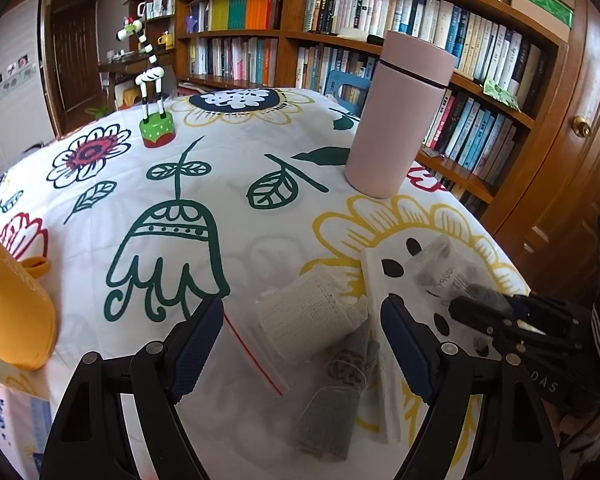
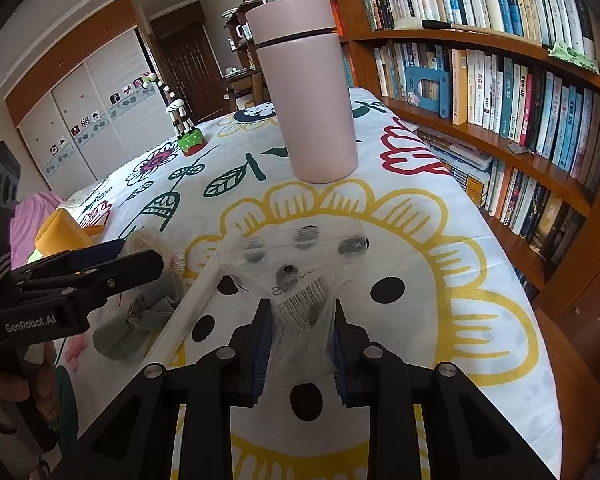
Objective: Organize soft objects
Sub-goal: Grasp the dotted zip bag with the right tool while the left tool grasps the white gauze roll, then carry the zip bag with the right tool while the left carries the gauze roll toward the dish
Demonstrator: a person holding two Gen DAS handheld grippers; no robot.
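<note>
Blue-padded right gripper [image 2: 299,344] is pinching the near corner of a clear plastic bag [image 2: 296,264], jaws nearly closed on it. Left gripper [image 1: 302,356] hangs wide open, gripping nothing, over the cream knit roll [image 1: 304,316] and grey cloth [image 1: 332,412], which seem to lie inside a second zip bag [image 1: 236,364], long axes pointing away from the jaws.

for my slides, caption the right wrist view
Right gripper pinches a clear plastic bag on the floral tablecloth, pink tumbler behind.
</note>
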